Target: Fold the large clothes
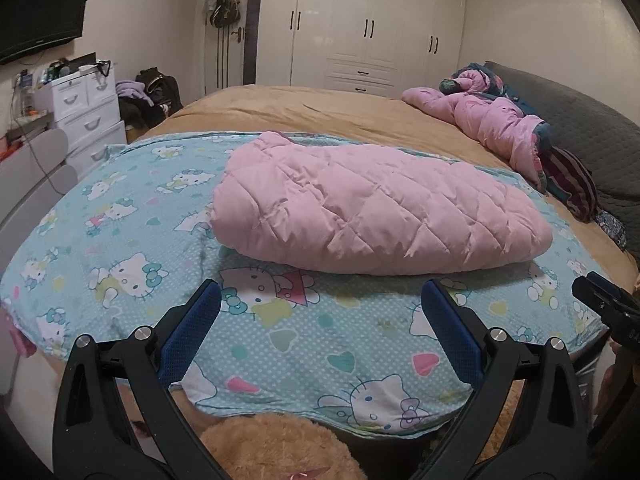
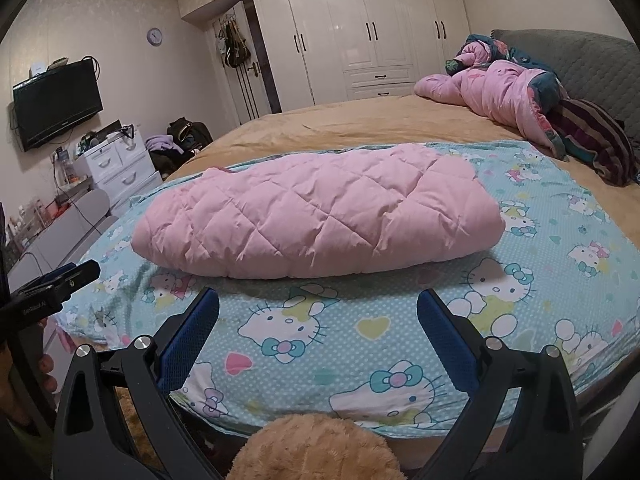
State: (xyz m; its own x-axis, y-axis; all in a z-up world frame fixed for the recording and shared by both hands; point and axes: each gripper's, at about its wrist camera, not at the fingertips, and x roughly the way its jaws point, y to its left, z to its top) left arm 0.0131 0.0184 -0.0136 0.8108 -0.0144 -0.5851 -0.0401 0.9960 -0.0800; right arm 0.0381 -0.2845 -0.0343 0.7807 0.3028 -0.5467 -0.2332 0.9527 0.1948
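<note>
A pink quilted jacket (image 1: 372, 208) lies folded into a long bundle on a light blue cartoon-cat sheet (image 1: 132, 236) on the bed. It also shows in the right wrist view (image 2: 320, 216), on the same sheet (image 2: 540, 240). My left gripper (image 1: 320, 300) is open and empty, held back from the jacket's near edge above the sheet. My right gripper (image 2: 318, 308) is open and empty, also short of the jacket. The right gripper's body shows at the left wrist view's right edge (image 1: 604, 304); the left gripper's body shows at the right wrist view's left edge (image 2: 52, 288).
A tan bed cover (image 1: 320, 108) lies under the sheet. Crumpled pink bedding (image 2: 492, 92) and a striped cloth (image 2: 592, 136) lie by the grey headboard (image 2: 592, 60). White drawers (image 1: 84, 112) and a TV (image 2: 56, 104) stand left. A tan plush toy (image 2: 316, 452) sits below the grippers.
</note>
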